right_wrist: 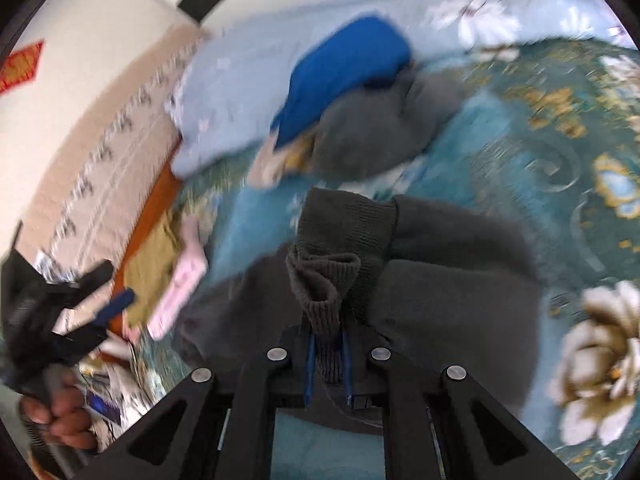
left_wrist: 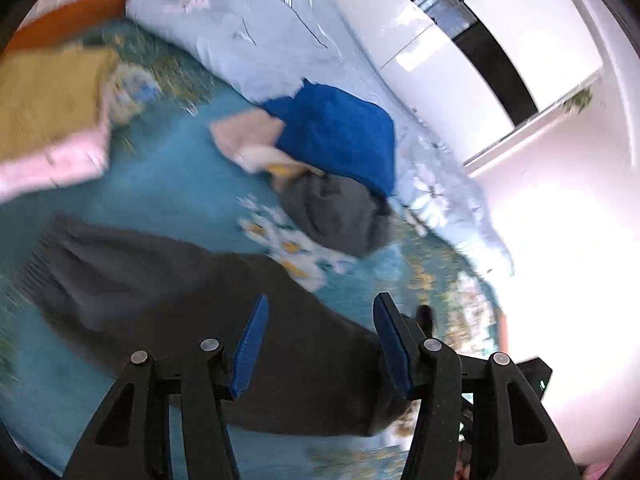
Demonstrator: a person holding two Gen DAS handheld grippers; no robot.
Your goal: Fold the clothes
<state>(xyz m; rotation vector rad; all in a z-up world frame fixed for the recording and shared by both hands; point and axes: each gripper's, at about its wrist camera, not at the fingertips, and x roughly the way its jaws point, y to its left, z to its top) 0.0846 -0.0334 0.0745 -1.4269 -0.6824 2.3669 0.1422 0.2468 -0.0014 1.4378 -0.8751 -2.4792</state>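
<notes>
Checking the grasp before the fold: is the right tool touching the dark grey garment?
Touching. In the right wrist view the right tool is shut on the ribbed cuff of the dark grey garment, pinched between its blue pads.

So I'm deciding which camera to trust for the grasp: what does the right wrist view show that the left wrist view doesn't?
Only the right wrist view shows the right gripper shut on the ribbed cuff of the dark grey garment, plus the person's hand holding the other tool. Only the left wrist view shows the left gripper open above that garment, holding nothing, and a bright window. Both share the blue garment, the grey pile beside it, the folded yellow and pink stack and the floral bedspread.
</notes>
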